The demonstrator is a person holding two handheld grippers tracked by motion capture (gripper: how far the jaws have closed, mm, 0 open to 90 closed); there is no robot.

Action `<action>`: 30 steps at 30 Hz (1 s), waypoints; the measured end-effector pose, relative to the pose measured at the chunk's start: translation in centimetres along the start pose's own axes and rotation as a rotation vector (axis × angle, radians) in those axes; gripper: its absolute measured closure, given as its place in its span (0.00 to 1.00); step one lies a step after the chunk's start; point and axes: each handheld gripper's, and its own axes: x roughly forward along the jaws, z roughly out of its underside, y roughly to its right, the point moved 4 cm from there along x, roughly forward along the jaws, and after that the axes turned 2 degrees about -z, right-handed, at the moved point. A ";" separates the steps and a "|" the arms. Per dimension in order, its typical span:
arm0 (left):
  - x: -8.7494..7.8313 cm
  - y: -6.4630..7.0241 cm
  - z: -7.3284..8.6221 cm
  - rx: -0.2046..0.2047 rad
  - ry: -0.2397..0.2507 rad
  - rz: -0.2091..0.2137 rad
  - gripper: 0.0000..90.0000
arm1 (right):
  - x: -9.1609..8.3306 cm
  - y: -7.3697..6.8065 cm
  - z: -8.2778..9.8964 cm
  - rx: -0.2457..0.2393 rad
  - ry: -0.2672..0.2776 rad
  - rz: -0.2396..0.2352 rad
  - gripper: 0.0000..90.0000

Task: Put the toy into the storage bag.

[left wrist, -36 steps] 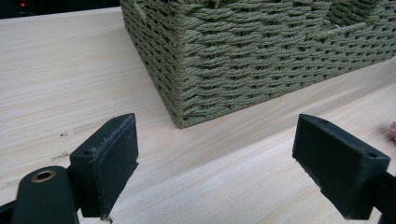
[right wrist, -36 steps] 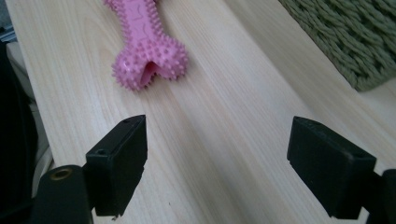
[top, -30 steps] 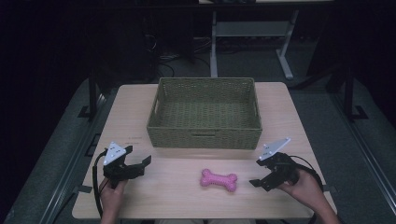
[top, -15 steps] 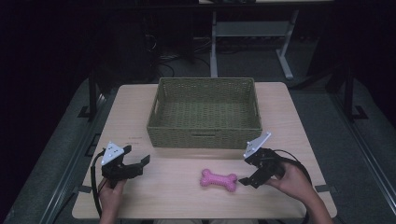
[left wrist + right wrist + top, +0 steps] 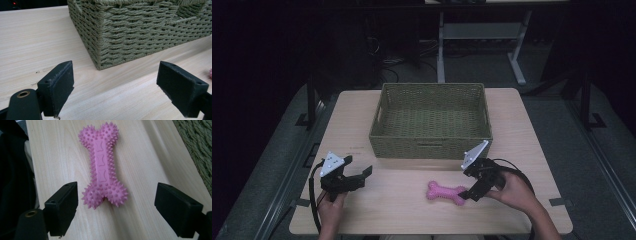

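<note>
1. High view: pink bone toy [image 5: 446, 193] lies near the table's [image 5: 402, 210] front edge, in front of the basket [image 5: 432, 145], apart from it. Our right gripper [image 5: 468, 194] sits at the toy's right end, jaws apart; left gripper [image 5: 357, 177] is idle by the front-left corner.
2. Left gripper view: jaws wide apart, nothing btwn them; basket corner [image 5: 100, 50] ahead.
3. Right gripper view: jaws straddle the toy's near knob [image 5: 105, 193], no contact yet. We judge it light, rubbery, the spikes giving good grip; take the narrow shaft [image 5: 100, 161], not the knobs.
</note>
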 end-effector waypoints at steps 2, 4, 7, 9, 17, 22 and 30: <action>0.0 0.0 0.0 0.003 0.000 0.002 0.15 | 0.2 -0.1 -0.4 -0.007 -0.007 -0.004 0.20; 0.0 0.0 0.0 0.002 0.000 -0.001 0.15 | 0.3 -0.3 -0.8 -0.024 -0.012 -0.007 0.20; 0.0 0.0 0.0 -0.002 0.001 0.004 0.15 | 0.5 -0.5 -1.3 -0.033 -0.017 -0.017 0.20; 0.0 0.0 0.0 0.000 0.001 0.003 0.15 | 0.8 -0.6 -1.7 -0.037 -0.026 -0.020 0.20; 0.0 0.0 0.0 0.000 0.001 0.003 0.15 | 1.7 -1.0 -2.4 -0.056 -0.057 -0.033 0.20; 0.0 0.1 0.0 0.007 0.001 0.001 0.15 | 2.3 -1.2 -2.7 -0.072 -0.076 -0.036 0.22; 0.0 0.1 0.0 0.002 0.000 0.005 0.15 | 3.4 -1.3 -3.2 -0.088 -0.108 -0.031 0.26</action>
